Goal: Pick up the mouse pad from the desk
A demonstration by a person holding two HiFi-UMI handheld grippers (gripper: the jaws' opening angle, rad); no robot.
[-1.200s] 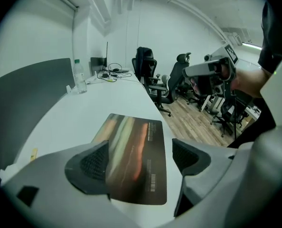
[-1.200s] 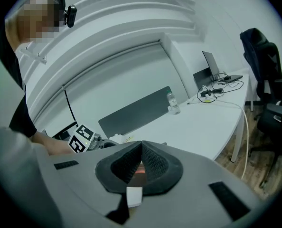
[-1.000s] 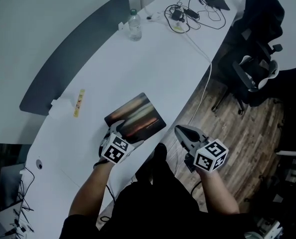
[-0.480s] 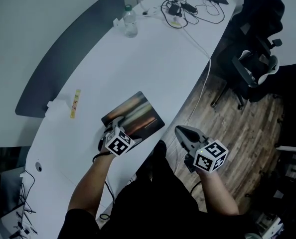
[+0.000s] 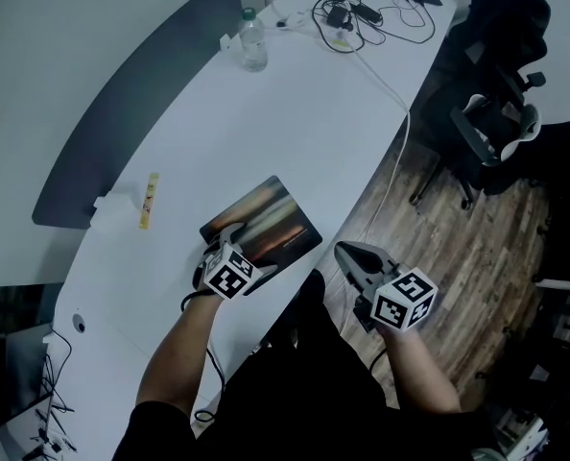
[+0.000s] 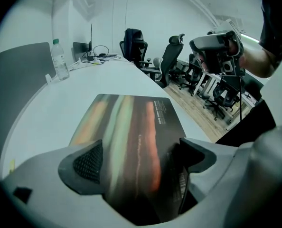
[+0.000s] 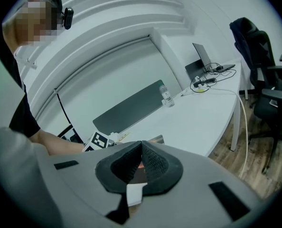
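Note:
The mouse pad [image 5: 266, 221], dark with orange and green streaks, lies flat near the front edge of the white desk [image 5: 295, 113]. My left gripper [image 5: 226, 241] points steeply down at the pad's near left end. In the left gripper view its jaws [image 6: 136, 160] stand wide open with the pad [image 6: 131, 122] lying between and under them, and the pads do not press on it. My right gripper [image 5: 344, 252] hangs off the desk's edge over the wooden floor. Its jaws [image 7: 141, 145] are shut with nothing in them.
A water bottle [image 5: 252, 44] stands at the desk's far side beside a grey divider panel [image 5: 131, 104]. Cables and a laptop [image 5: 367, 12] lie at the far end. A yellow strip [image 5: 149, 200] lies left of the pad. Office chairs [image 5: 491, 128] stand to the right.
My left gripper has sunk onto the pad's near end, its jaws a little wider. The right gripper has stayed where it was.

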